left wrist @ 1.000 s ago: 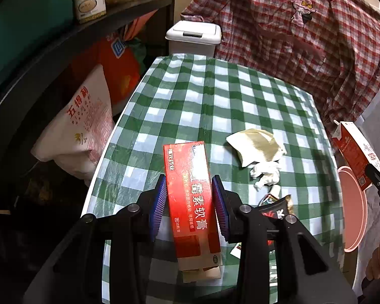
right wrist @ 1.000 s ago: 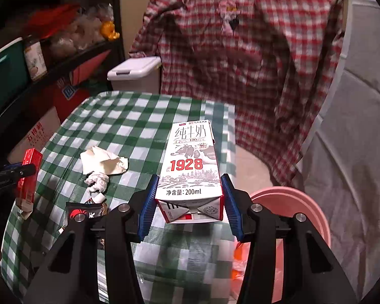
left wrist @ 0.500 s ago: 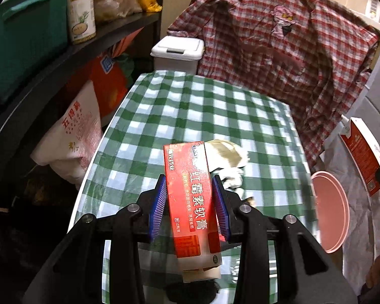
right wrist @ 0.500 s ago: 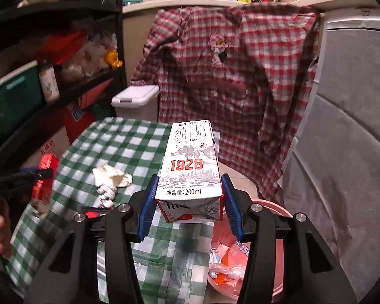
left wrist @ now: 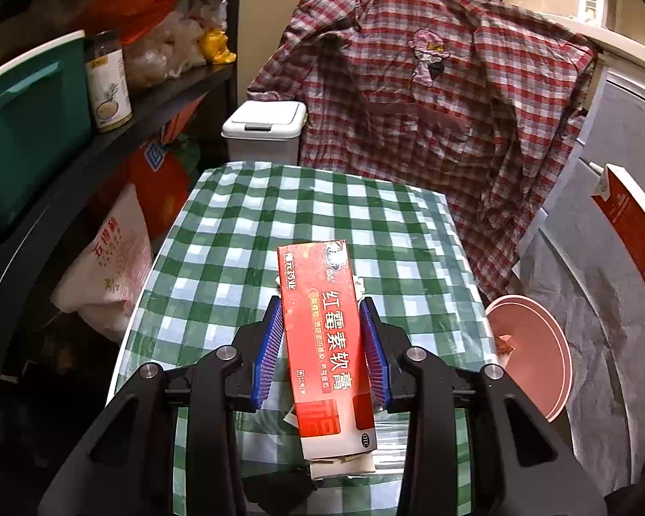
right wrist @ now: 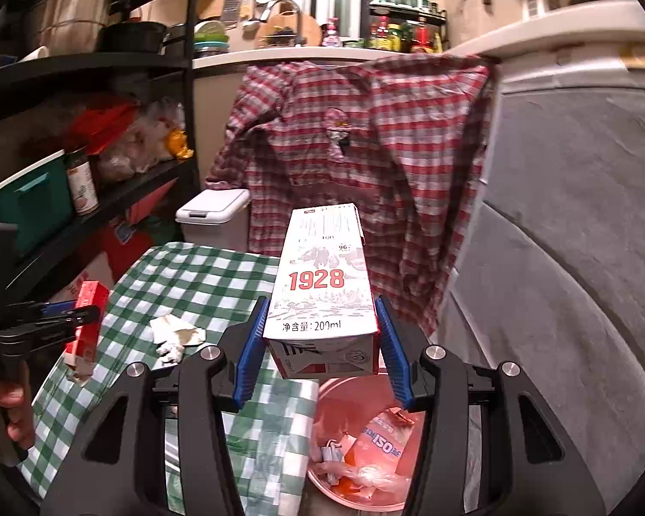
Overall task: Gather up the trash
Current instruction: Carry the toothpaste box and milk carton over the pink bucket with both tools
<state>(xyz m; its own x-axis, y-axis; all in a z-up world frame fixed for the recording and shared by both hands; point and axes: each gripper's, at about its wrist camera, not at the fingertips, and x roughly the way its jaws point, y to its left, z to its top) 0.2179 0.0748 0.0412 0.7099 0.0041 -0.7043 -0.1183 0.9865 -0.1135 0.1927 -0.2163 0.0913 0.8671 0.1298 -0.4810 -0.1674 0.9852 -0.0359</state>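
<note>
My left gripper (left wrist: 322,350) is shut on a red ointment box (left wrist: 327,344), held above the green checked table (left wrist: 314,215); the box also shows in the right wrist view (right wrist: 88,318). My right gripper (right wrist: 318,344) is shut on a white 1928 milk carton (right wrist: 322,284), held over the pink trash bin (right wrist: 365,443), which has wrappers inside. The carton shows at the right edge of the left wrist view (left wrist: 632,232), above the bin (left wrist: 533,352). Crumpled paper and tissue (right wrist: 176,335) lie on the table.
A white lidded bin (left wrist: 264,129) stands behind the table. A plaid shirt (left wrist: 430,99) hangs at the back. Black shelves (left wrist: 107,129) with a teal box, jar and bags run along the left. A grey covered surface (right wrist: 559,279) is on the right.
Both grippers have risen and pulled back with their loads. The right gripper with the carton has moved over the pink bin, whose contents now show. The paper is hidden behind the red box in the left view.
</note>
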